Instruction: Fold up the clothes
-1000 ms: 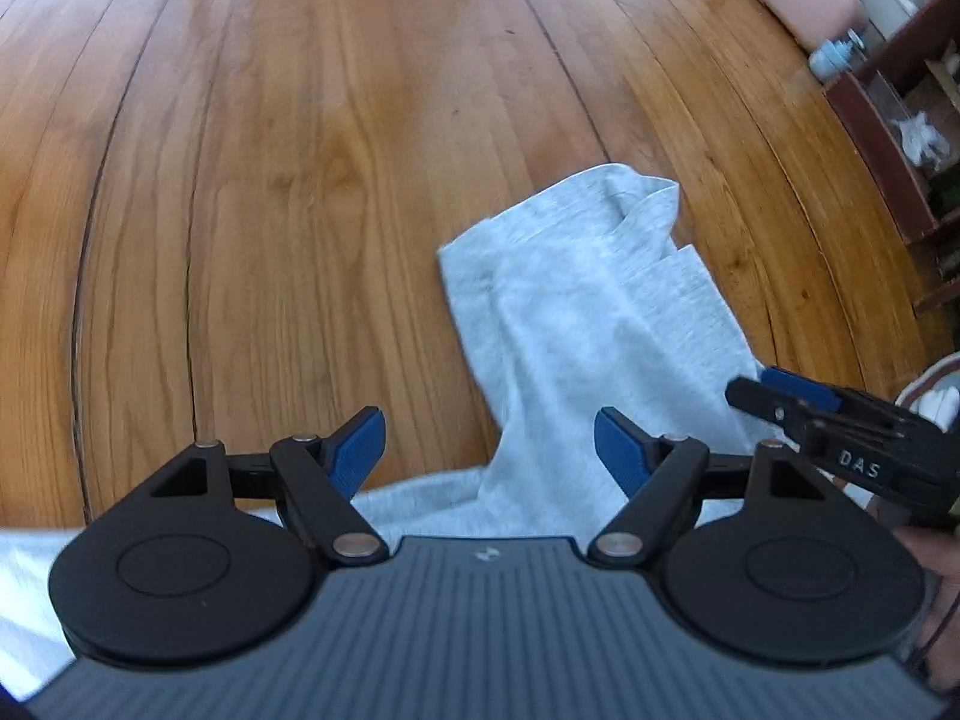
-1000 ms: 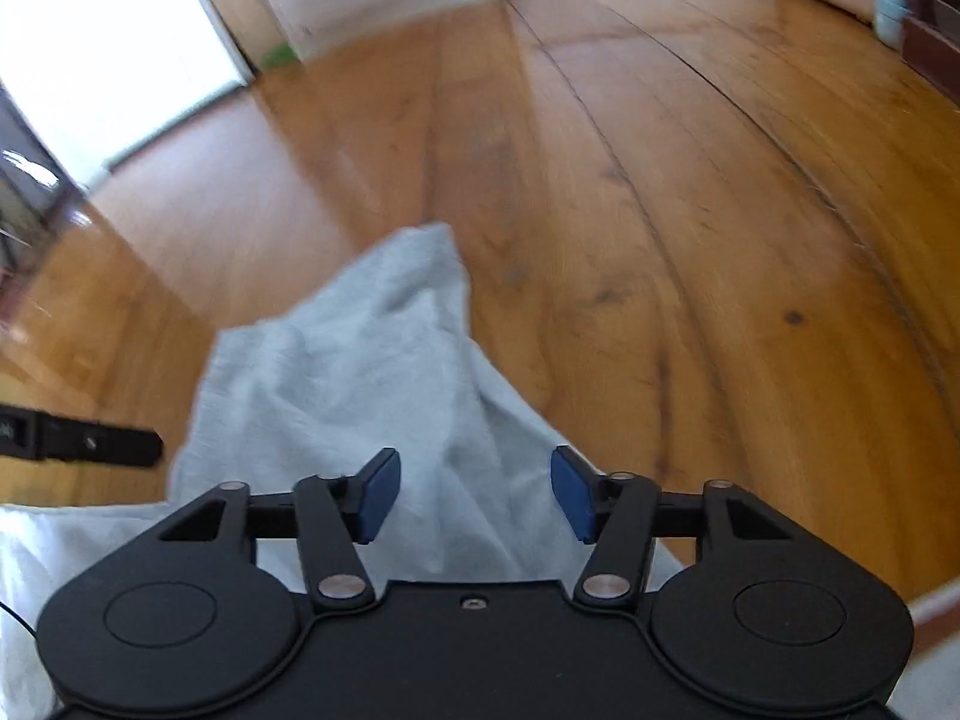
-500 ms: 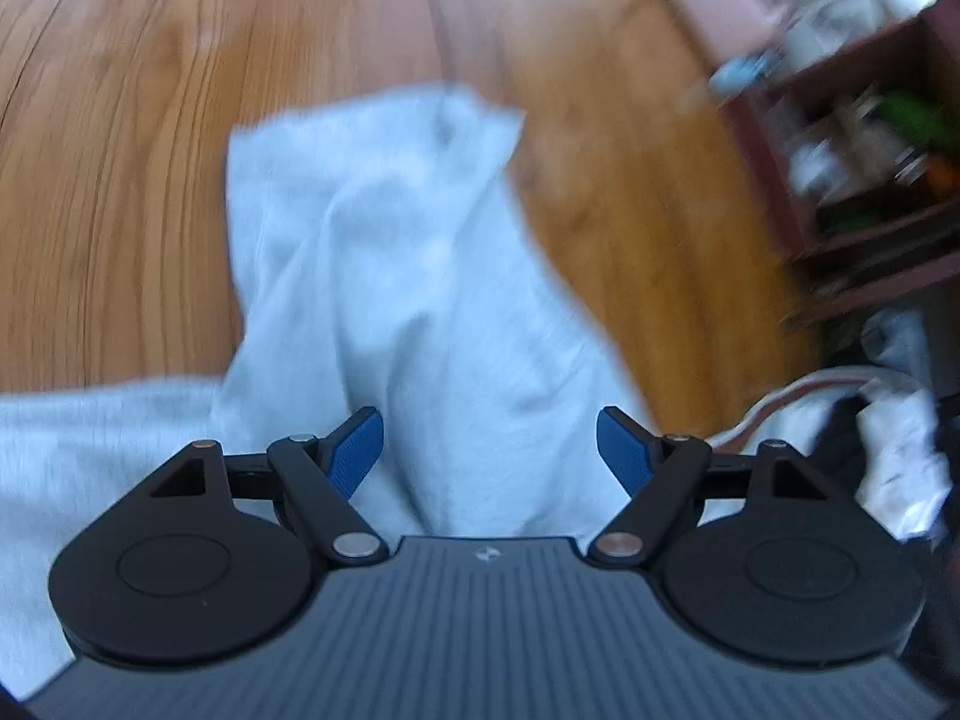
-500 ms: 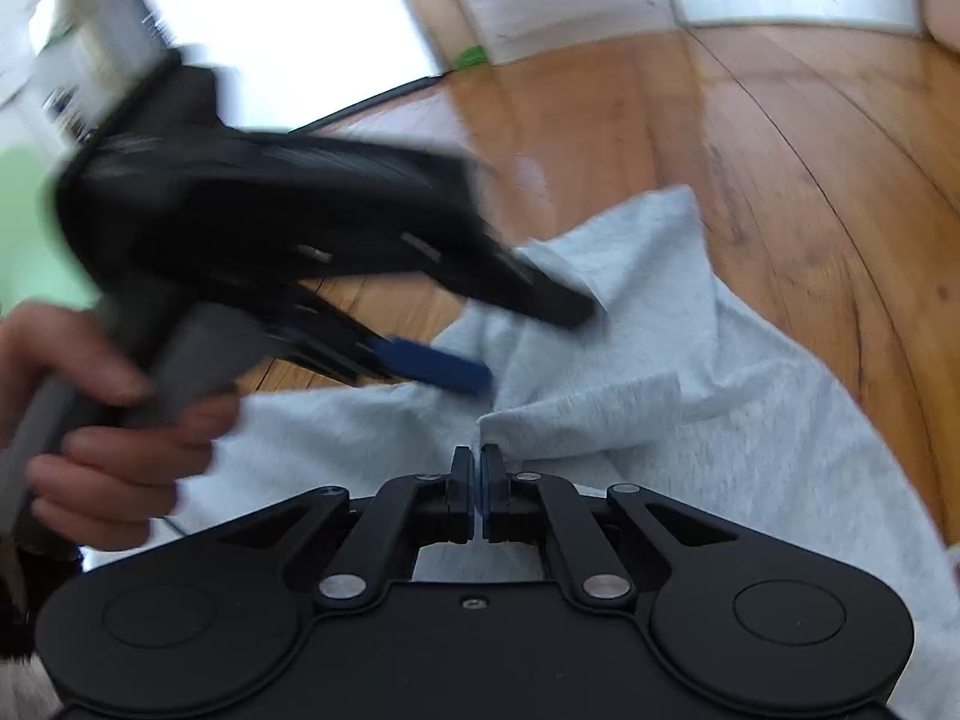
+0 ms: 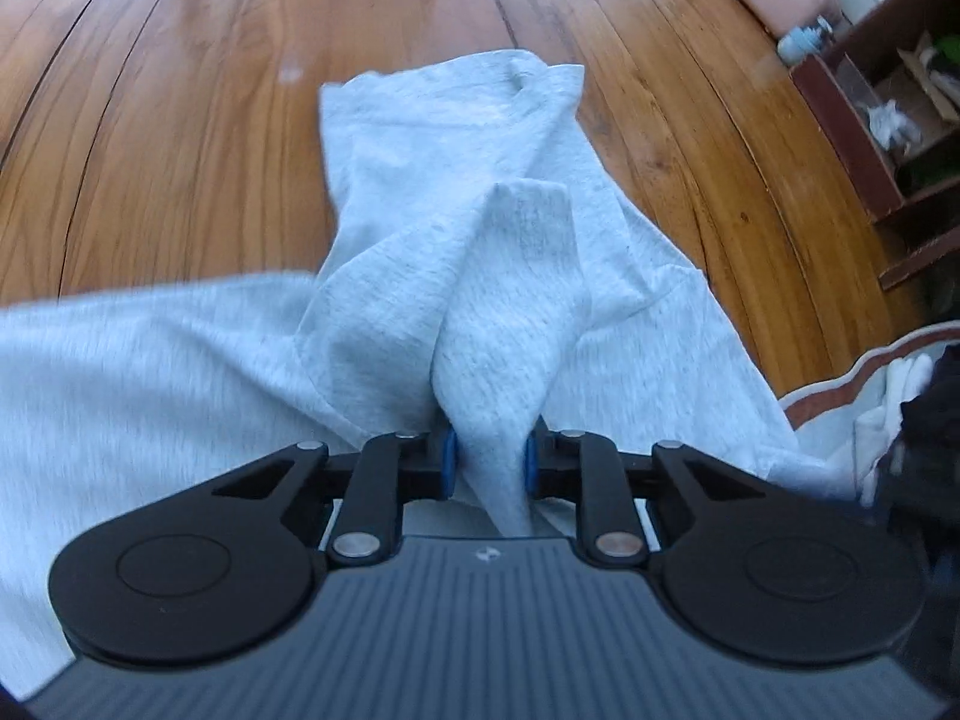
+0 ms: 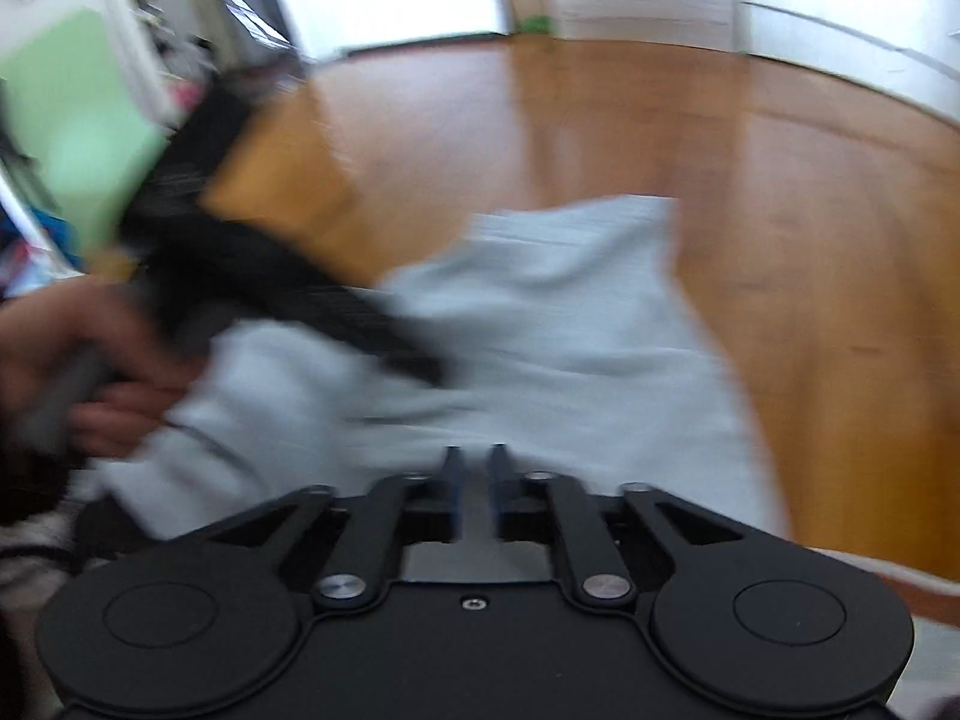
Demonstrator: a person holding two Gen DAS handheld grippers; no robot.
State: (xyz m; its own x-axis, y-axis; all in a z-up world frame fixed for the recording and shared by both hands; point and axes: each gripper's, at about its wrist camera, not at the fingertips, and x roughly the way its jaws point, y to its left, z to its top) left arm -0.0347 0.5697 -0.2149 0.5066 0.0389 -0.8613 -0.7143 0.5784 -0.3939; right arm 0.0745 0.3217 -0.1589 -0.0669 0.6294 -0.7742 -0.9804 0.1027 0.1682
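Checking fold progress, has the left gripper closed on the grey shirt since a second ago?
Yes. The left gripper, open a second ago, now pinches a bunched fold of the grey shirt on the wooden floor.

Light grey garment (image 5: 480, 276), soft heathered knit, crumpled and bunched into a raised ridge, far end spread flat on wood floor (image 5: 180, 120)

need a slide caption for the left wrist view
Left gripper pinching a bunched fold of light grey knit garment above a glossy wooden plank floor.
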